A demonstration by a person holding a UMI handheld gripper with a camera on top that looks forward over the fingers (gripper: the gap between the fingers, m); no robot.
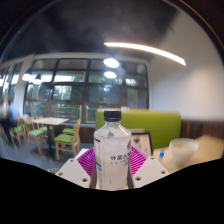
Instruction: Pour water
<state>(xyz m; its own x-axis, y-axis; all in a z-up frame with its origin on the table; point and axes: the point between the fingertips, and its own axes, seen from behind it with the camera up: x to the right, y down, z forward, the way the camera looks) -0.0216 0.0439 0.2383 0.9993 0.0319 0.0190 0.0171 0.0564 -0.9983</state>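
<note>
While held upright between the two fingers, water bottle (113, 150) clamped in the claw (113, 166).

Closed on the bottle from both sides, pink pads (137, 158) pressed against its purple label, fingers (78, 168) parted only by the bottle's width. Capped in white, clear-bodied, standing straight and hiding most of what lies just ahead. Beyond the bottle, off to its right, a pale cup (183, 151), apparently resting on a light surface (205, 150), though hard to make out clearly. Behind that, a green sofa back (150, 126). Farther off to the left, chairs (66, 139) and a small dining table (48, 123) before large windows (70, 95). Overhead, a long strip light (145, 50) across the ceiling.
</note>
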